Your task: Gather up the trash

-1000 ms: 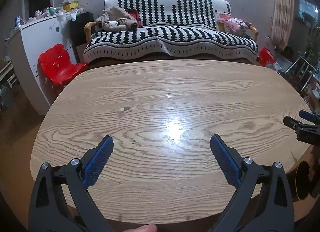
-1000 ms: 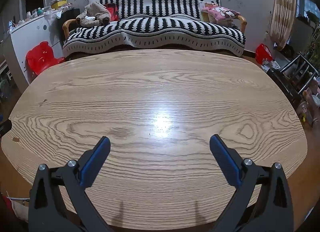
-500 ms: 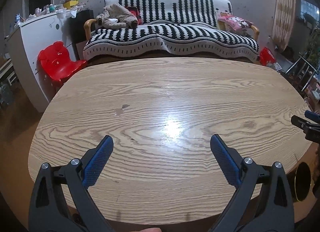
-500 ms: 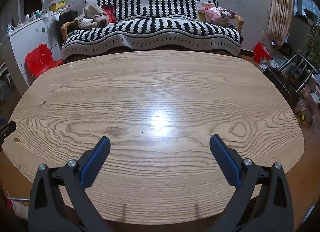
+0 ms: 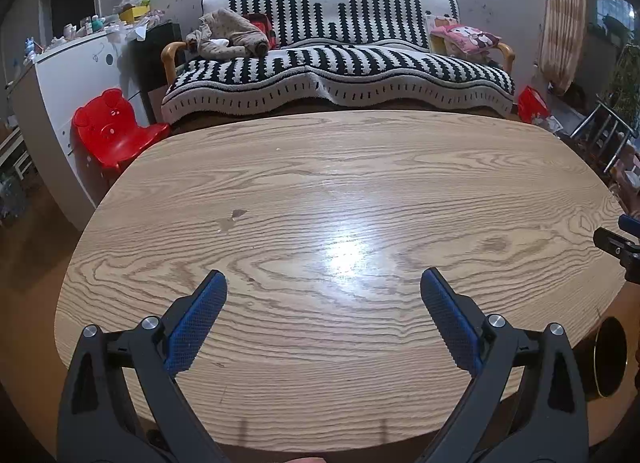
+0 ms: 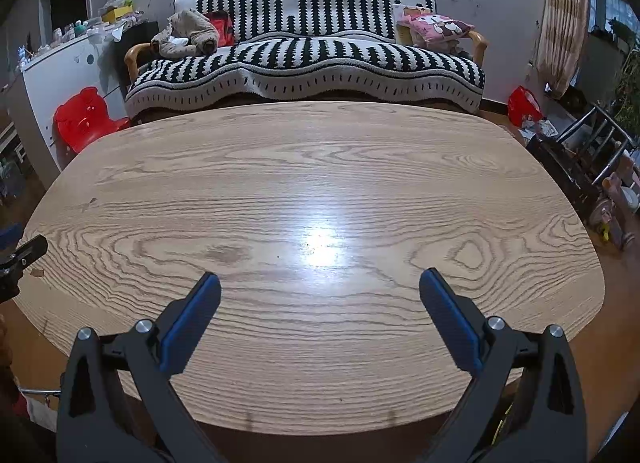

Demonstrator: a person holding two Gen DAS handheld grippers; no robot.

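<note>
Both grippers hang side by side above the near edge of a wooden table (image 5: 320, 191), each with its blue-padded jaws spread wide and gripping nothing. The left gripper (image 5: 322, 283) sits over the near left part, the right gripper (image 6: 320, 283) further right. On the tabletop I can make out only a small dark scrap (image 5: 239, 213) left of centre; whether it is trash or a stain, I cannot tell. A round dark bin (image 5: 608, 359) stands below the table's near right corner. Beyond the far edge stand a striped sofa (image 5: 340, 67) and a red child's chair (image 5: 112, 131).
</note>
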